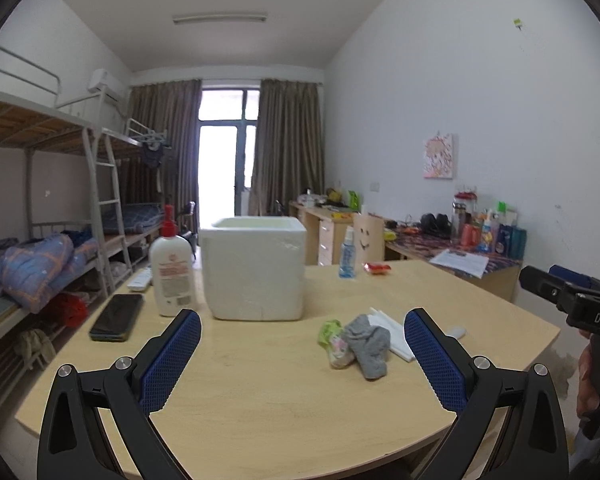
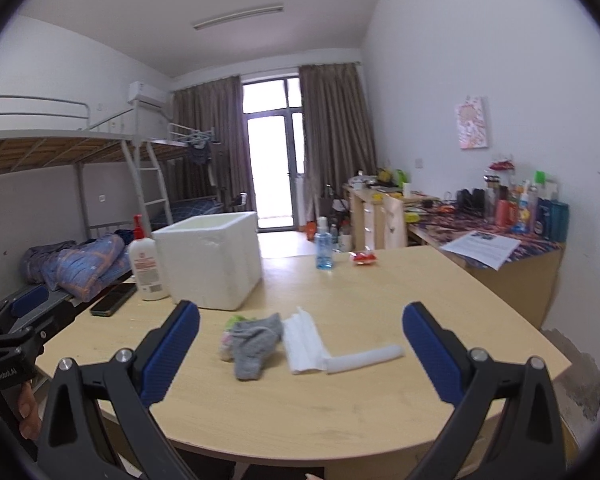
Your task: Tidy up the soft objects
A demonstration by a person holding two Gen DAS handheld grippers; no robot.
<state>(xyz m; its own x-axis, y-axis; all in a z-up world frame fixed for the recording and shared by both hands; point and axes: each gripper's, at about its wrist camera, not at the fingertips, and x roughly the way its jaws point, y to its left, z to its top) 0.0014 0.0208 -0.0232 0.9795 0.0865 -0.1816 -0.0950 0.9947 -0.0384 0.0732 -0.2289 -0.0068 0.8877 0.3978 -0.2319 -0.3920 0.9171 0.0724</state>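
Dorm room, pale wood table fills my lower frames. Both grippers, left gripper and right gripper, spread wide, empty. Grey sock lies centre, before the foam box. Right view alone shows the white tube; green-pink cloth half hidden.

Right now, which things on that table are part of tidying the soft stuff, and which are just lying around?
Part of the job:
grey sock
green patterned sock
white foam box, probably the container
folded white sheet
white roll

Just lying about:
lotion bottle
phone
blue spray bottle
red packet
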